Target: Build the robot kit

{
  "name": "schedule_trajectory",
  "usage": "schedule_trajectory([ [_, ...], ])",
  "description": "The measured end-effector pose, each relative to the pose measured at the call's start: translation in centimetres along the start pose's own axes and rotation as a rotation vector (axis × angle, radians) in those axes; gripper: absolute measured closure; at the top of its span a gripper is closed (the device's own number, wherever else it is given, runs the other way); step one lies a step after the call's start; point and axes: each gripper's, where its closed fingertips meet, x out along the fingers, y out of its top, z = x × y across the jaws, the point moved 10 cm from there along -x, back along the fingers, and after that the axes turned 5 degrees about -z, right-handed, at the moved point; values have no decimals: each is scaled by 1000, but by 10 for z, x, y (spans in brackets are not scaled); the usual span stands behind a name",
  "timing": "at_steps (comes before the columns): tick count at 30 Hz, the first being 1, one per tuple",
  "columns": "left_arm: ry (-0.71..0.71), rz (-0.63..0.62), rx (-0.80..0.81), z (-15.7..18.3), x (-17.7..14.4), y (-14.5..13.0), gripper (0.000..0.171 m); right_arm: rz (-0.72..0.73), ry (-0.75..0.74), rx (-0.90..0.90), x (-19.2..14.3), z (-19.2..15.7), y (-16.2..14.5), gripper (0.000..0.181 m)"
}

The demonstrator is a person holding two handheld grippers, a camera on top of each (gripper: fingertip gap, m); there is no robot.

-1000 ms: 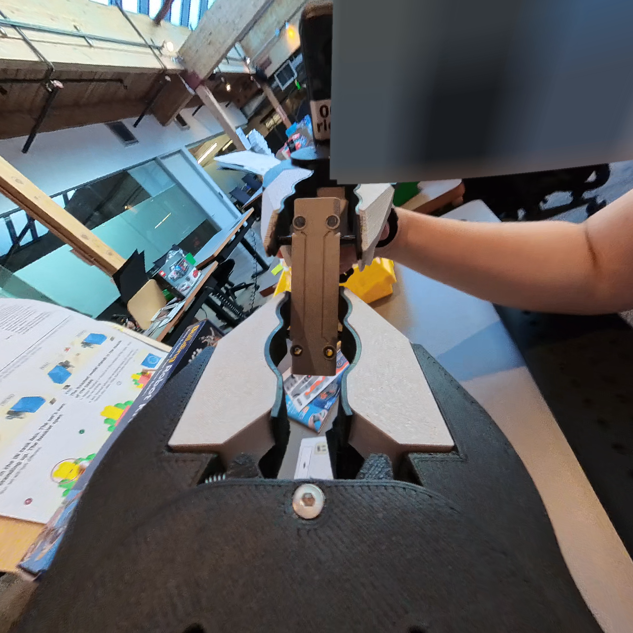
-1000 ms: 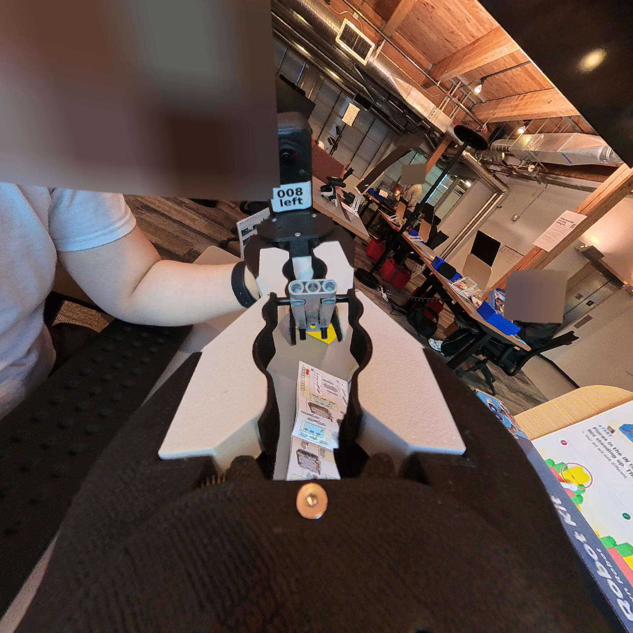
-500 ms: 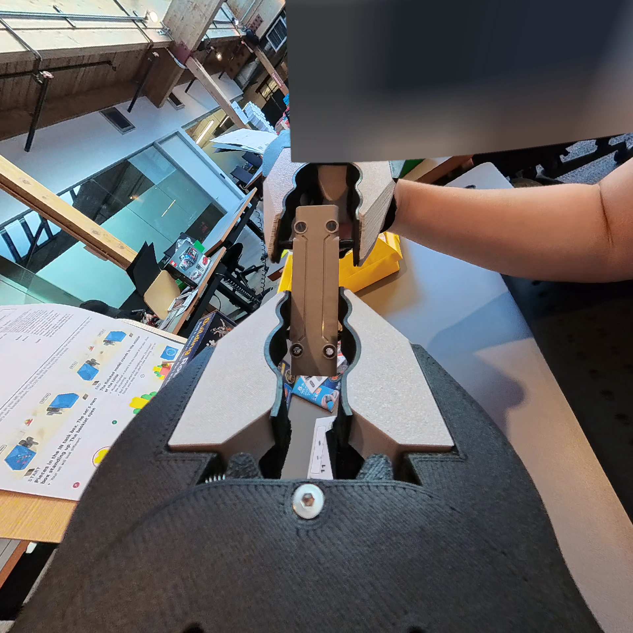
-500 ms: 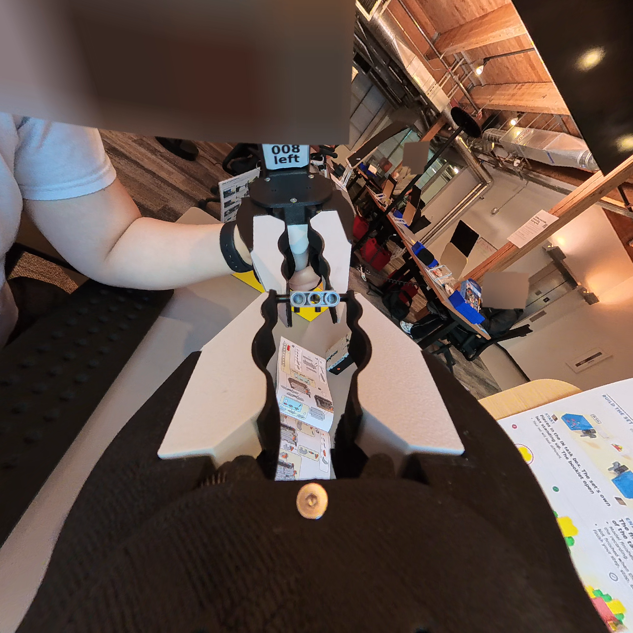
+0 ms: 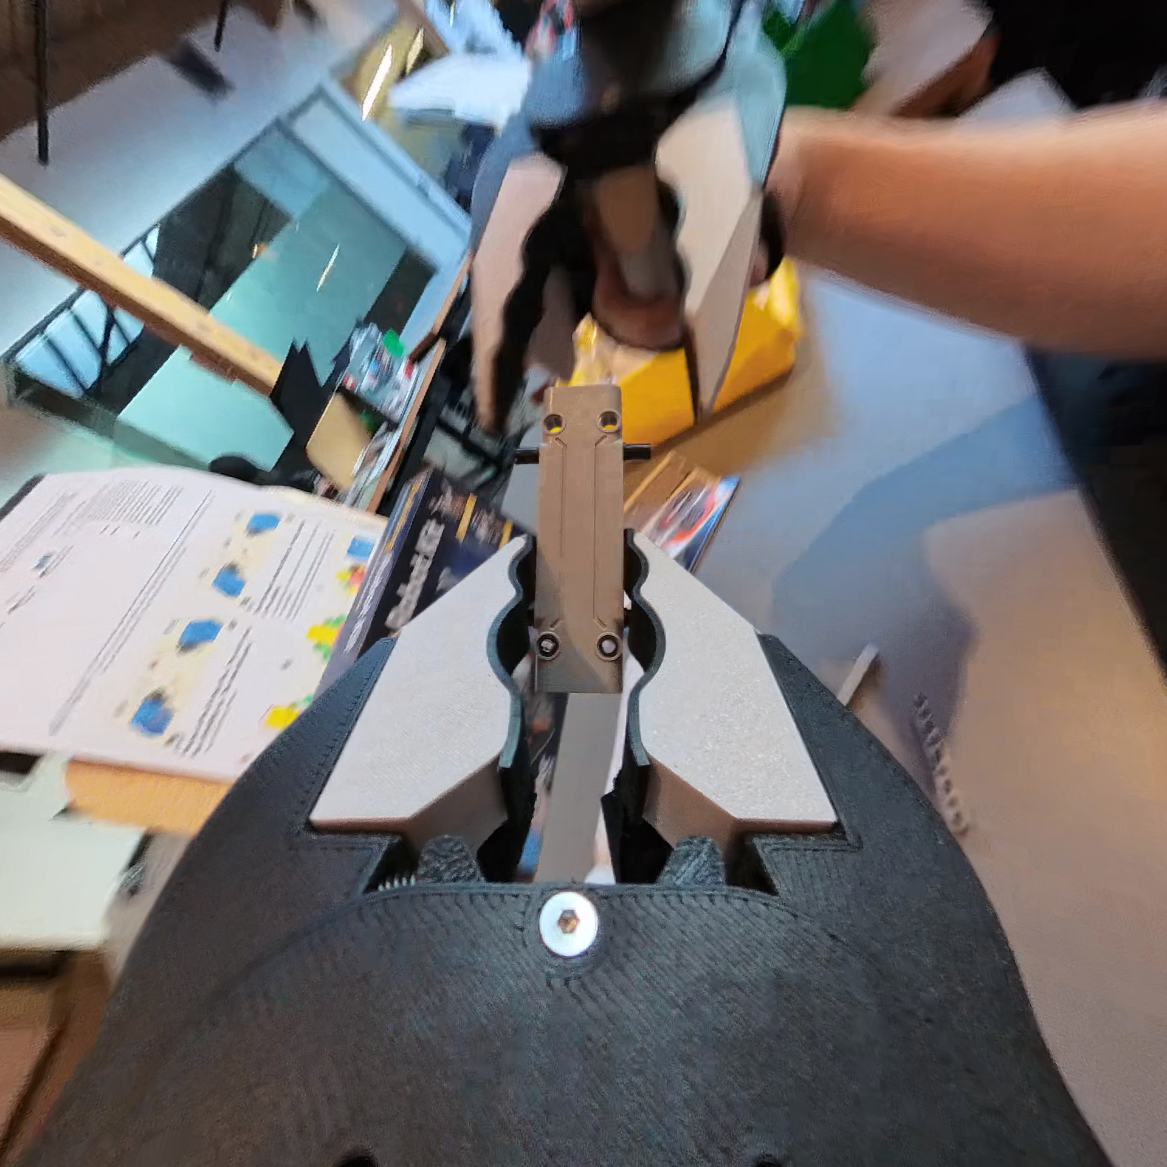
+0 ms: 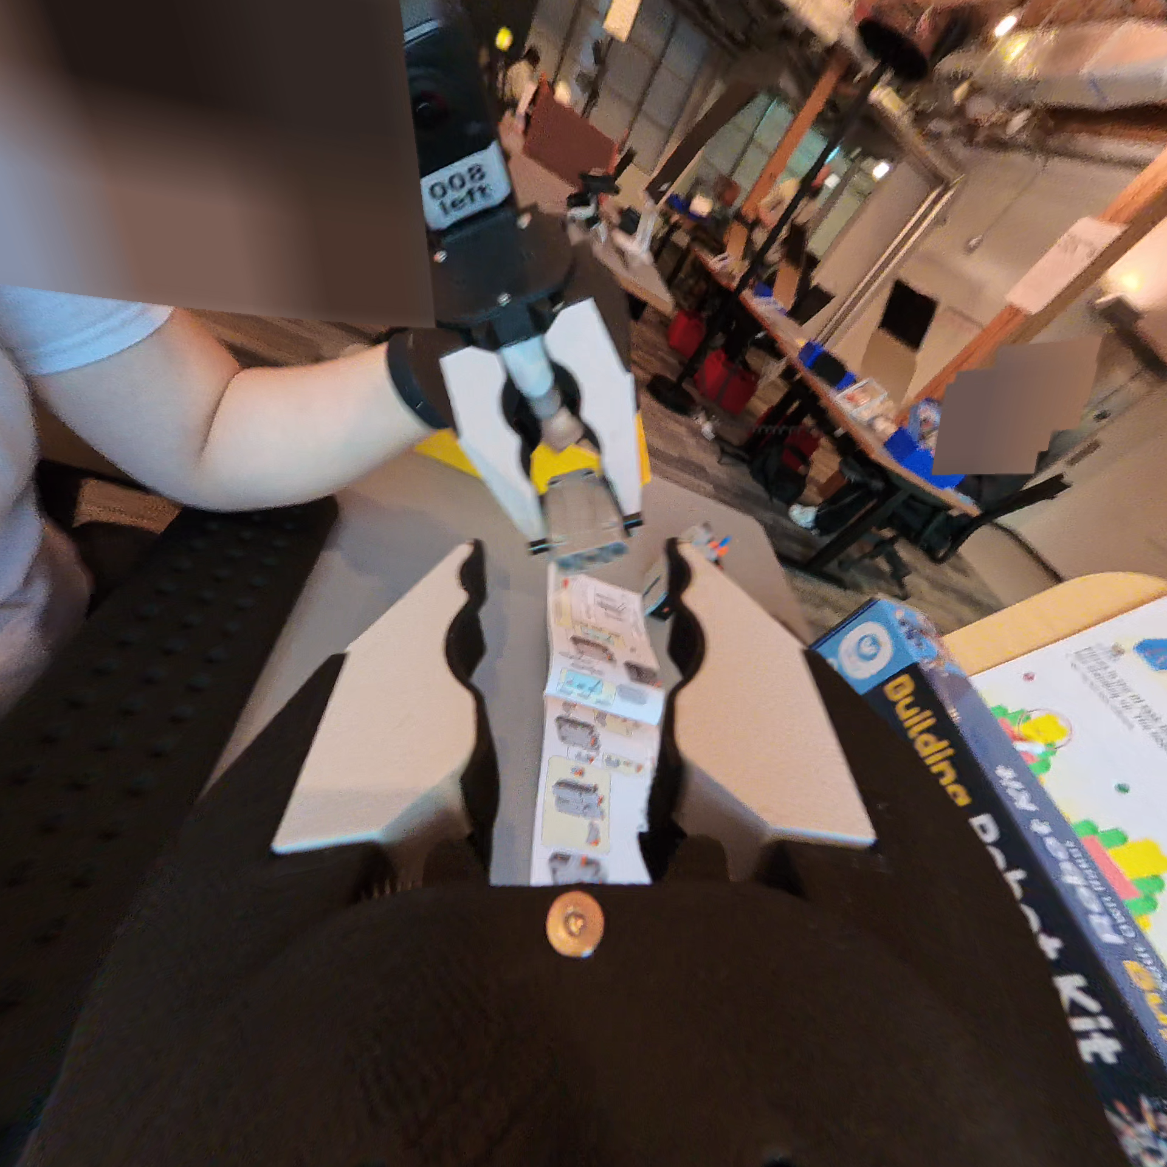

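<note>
My left gripper is shut on a long grey building-kit block, which sticks out forward past the fingertips. A thin black axle runs crosswise through its far end. The right gripper's fingers show blurred beyond the block, apart from it. In the right wrist view my right gripper is open and empty. The left gripper hangs just ahead of it with the grey block in its tips. A folded picture leaflet lies on the table under my right fingers.
A dark blue kit box with a printed sheet on it stands right; both show left in the left wrist view. A yellow bin sits behind, a colourful booklet and small grey parts lie on the grey table. The tips of both grippers are at nearly the same place.
My right gripper has opened, let go of the block's far end and drawn back. The left gripper still holds the block. Both views have tilted down toward the table.
</note>
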Motion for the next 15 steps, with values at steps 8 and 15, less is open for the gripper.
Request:
schedule_trajectory([
  [8,115,-250,183,3,10,-19,147,53,109,759,6,41,-35,139],
  [15,87,-282,168,3,24,-32,147,22,265,923,37,40,-65,174],
])
